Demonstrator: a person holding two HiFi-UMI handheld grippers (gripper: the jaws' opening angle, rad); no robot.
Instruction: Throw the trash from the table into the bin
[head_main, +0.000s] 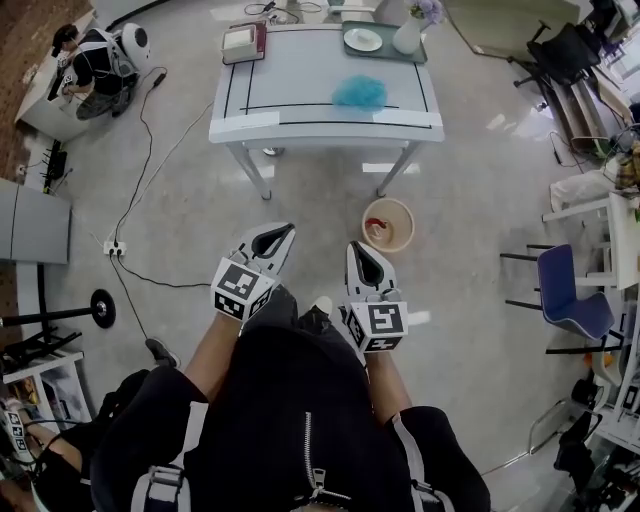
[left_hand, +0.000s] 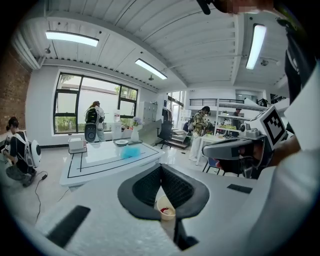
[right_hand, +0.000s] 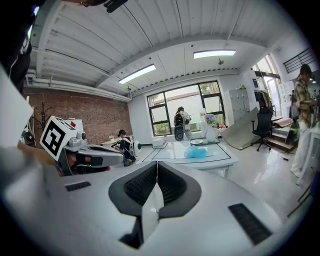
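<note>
The right gripper fills the lower middle of the frame, its dark ribbed jaws pressed together with nothing between them. At centre left the left gripper reaches in roughly level, its marker cube toward the edge. Just above the jaws, right of centre, stands a white table with a blue plastic bag on it (crumpled, translucent). A person crouches by the brick wall; a second person stands at the window.
</note>
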